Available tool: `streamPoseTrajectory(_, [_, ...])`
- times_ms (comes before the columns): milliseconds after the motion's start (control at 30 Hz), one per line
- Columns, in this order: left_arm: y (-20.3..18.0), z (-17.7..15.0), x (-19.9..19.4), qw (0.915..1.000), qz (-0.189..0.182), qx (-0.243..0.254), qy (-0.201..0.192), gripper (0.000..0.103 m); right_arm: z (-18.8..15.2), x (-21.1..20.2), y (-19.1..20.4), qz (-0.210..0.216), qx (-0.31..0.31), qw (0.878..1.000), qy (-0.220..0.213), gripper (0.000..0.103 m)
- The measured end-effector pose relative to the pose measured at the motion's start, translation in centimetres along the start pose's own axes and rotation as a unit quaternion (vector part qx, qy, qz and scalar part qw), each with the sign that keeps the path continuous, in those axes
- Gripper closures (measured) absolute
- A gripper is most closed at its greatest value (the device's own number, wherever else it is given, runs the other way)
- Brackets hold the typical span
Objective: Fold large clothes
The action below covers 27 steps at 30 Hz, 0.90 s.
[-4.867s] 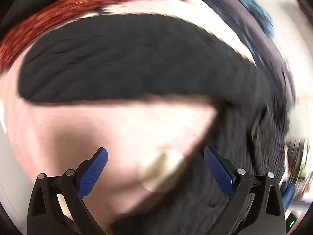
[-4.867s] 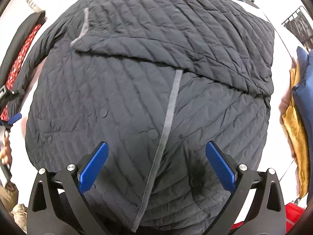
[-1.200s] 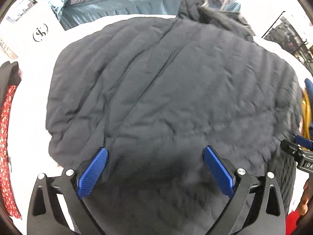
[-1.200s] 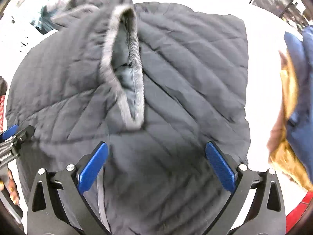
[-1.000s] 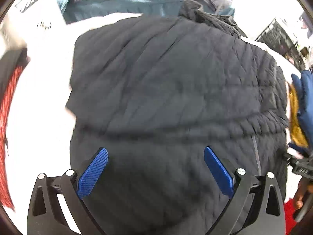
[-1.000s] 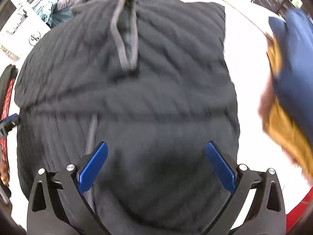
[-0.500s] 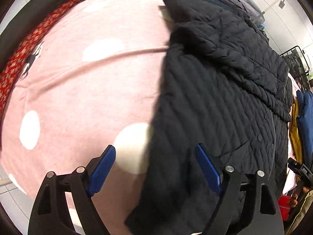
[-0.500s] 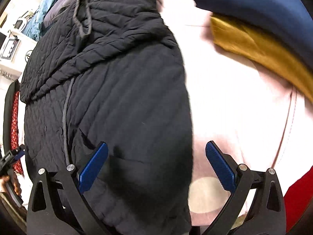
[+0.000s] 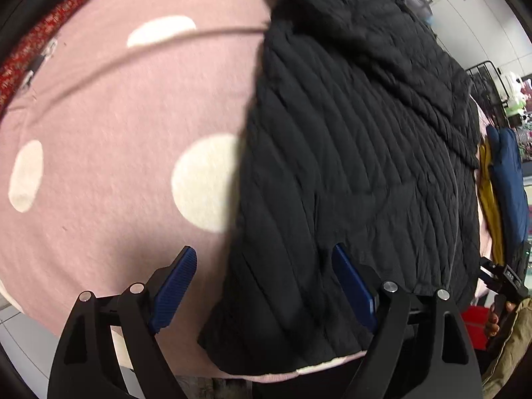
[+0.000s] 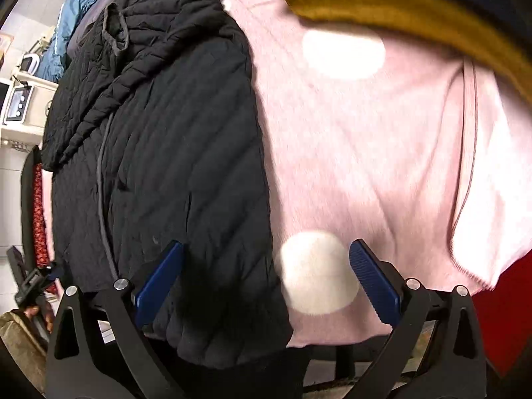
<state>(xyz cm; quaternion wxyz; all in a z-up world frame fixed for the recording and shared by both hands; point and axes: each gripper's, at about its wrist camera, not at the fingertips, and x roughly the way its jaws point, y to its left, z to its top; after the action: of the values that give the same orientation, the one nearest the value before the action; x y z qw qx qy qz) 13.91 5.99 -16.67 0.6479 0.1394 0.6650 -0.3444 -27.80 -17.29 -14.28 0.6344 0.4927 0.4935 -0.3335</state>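
Your left gripper [image 9: 262,286] and right gripper [image 10: 266,277] have swung out to the black quilted jacket [image 9: 349,153] edges; both gape empty, the left's jaws slightly narrowed. Jacket lies at twelve o'clock, ready for side folds.

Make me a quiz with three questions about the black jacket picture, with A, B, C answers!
1. Where does the jacket lie?
A. on a pink dotted blanket
B. on a wooden floor
C. on a hanger

2. What colour are the gripper pads?
A. green
B. blue
C. yellow

3. How is the left gripper?
A. shut on the jacket
B. shut on the blanket
C. open above the jacket's edge

Answers:
1 A, the blanket shows on both sides of the jacket.
2 B, every pad is blue.
3 C, its pads stand apart, pressing on nothing.
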Motion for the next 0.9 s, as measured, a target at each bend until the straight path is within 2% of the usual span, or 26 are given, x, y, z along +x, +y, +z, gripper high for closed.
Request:
streamPoseTrajectory(167, [0.1, -1.0, 1.7, 0.9996, -0.014, 0.001, 0.025, 0.023, -1.6, 0.4, 1.1, 0.043, -0.018, 0.999, 0.015, 0.005])
streamPoseTrajectory(267, [0.4, -1.5, 2.1, 0.9995, -0.021, 0.001, 0.023, 0.023, -2.7, 1.7, 2.2, 0.087, -0.035, 0.994, 0.055, 0.01])
streamPoseTrajectory(367, [0.6, -1.6, 2.0, 0.9995, -0.024, -0.001, 0.022, 0.024, -3.4, 3.4, 2.7, 0.069, -0.053, 0.993, 0.074, 0.011])
streamPoseTrajectory(467, [1.0, -1.8, 1.6, 0.9986, -0.043, -0.007, 0.029, 0.042, -3.3, 4.4, 2.6, 0.057, -0.045, 0.994, 0.078, 0.018])
streamPoseTrajectory(500, [0.8, -1.7, 1.5, 0.9981, -0.052, -0.008, 0.032, 0.051, -3.1, 4.3, 2.6, 0.056, -0.039, 0.995, 0.076, 0.023])
streamPoseTrajectory(533, [0.8, -1.8, 1.8, 0.9979, -0.055, -0.007, 0.033, 0.058, -2.9, 4.2, 2.8, 0.057, -0.04, 0.995, 0.076, 0.033])
streamPoseTrajectory(633, [0.1, -1.7, 1.7, 0.9979, -0.055, 0.001, 0.033, 0.075, -2.7, 4.1, 3.1, 0.072, -0.046, 0.993, 0.079, 0.06])
streamPoseTrajectory(733, [-0.4, -2.1, 0.8, 0.9976, -0.061, 0.009, 0.03, 0.089, -2.8, 3.3, 3.9, 0.081, -0.051, 0.993, 0.074, 0.079])
streamPoseTrajectory(900, [-0.4, -3.6, -2.4, 0.9946, -0.092, 0.039, 0.027, 0.092, -3.6, 1.2, 5.0, 0.091, -0.058, 0.992, 0.062, 0.088])
